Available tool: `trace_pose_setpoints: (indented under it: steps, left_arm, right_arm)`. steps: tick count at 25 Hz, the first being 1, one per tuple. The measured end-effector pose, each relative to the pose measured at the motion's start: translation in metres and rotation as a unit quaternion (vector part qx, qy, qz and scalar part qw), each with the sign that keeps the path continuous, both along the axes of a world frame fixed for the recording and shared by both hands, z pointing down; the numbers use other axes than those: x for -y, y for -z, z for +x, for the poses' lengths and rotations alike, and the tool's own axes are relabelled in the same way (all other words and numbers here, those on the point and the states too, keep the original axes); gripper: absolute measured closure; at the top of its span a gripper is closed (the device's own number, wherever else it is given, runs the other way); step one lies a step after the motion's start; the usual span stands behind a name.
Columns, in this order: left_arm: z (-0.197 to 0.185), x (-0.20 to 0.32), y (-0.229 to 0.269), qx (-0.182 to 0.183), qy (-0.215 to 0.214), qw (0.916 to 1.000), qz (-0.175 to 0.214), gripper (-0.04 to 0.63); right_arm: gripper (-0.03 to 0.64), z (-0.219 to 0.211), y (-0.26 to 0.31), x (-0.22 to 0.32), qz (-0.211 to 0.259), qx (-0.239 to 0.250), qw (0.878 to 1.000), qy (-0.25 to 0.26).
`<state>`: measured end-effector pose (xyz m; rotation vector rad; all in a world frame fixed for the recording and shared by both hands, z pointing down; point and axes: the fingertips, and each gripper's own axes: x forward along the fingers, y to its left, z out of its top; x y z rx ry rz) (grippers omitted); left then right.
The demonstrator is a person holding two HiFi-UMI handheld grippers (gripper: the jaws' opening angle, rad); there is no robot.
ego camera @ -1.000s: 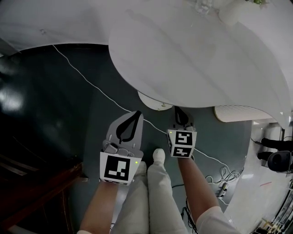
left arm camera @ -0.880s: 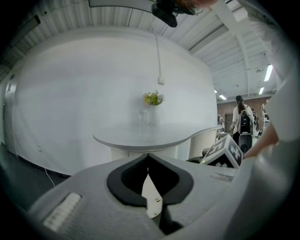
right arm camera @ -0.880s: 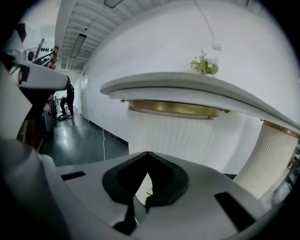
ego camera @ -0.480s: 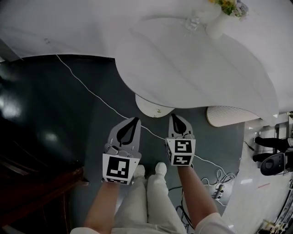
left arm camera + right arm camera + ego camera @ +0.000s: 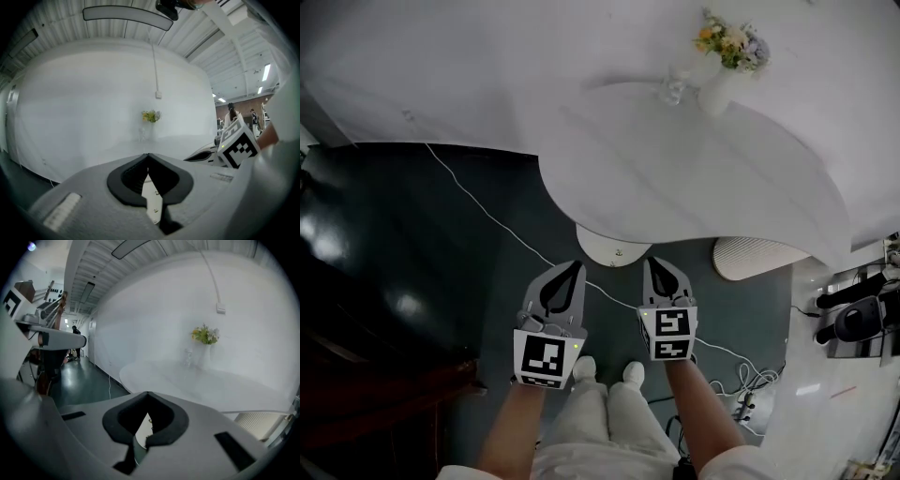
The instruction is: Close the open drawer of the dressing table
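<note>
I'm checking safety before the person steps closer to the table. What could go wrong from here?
1. The thin white cable crosses the dark floor just ahead of the person's white shoes, so a step forward might snag it.
2. The white vase of flowers and the small clear glass stand on the white rounded tabletop; a hard shove to the table could topple them.

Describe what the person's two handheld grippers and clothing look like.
The left gripper and right gripper are matching grey shells that taper to a point, and their jaws are lined with black padding. Each carries a white cube printed with black square markers at its rear end. The person wears pale trousers and white shoes.
</note>
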<state>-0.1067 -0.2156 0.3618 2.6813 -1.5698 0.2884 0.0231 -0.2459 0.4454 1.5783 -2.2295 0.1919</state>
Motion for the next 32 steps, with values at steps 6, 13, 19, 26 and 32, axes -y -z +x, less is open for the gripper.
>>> trace_pose_setpoints:
  steps: [6,13,19,26,32]
  left_arm:
    - [0.007,-0.006,0.050,0.001,0.005,0.9995,0.030,0.578]
    - [0.016,-0.015,0.102,-0.002,0.015,0.9975,0.069,0.578]
    - [0.031,-0.023,0.141,-0.002,0.014,0.9941,0.108,0.578]
    - [0.042,-0.026,0.190,0.007,0.012,0.9877,0.156,0.578]
    - [0.037,-0.031,0.222,-0.006,0.022,0.9817,0.189,0.578]
  right_arm:
    - [0.621,0.010,0.053,-0.019,0.023,0.012,1.000,0.009]
    - [0.621,0.023,0.113,-0.035,0.062,0.007,0.998,0.031]
    - [0.621,0.035,0.164,-0.039,0.105,0.000,0.993,0.045]
    - [0.621,0.049,0.235,-0.042,0.179,-0.001,0.983,0.047]
    - [0.621,0.065,0.275,-0.056,0.221,-0.009,0.975,0.034]
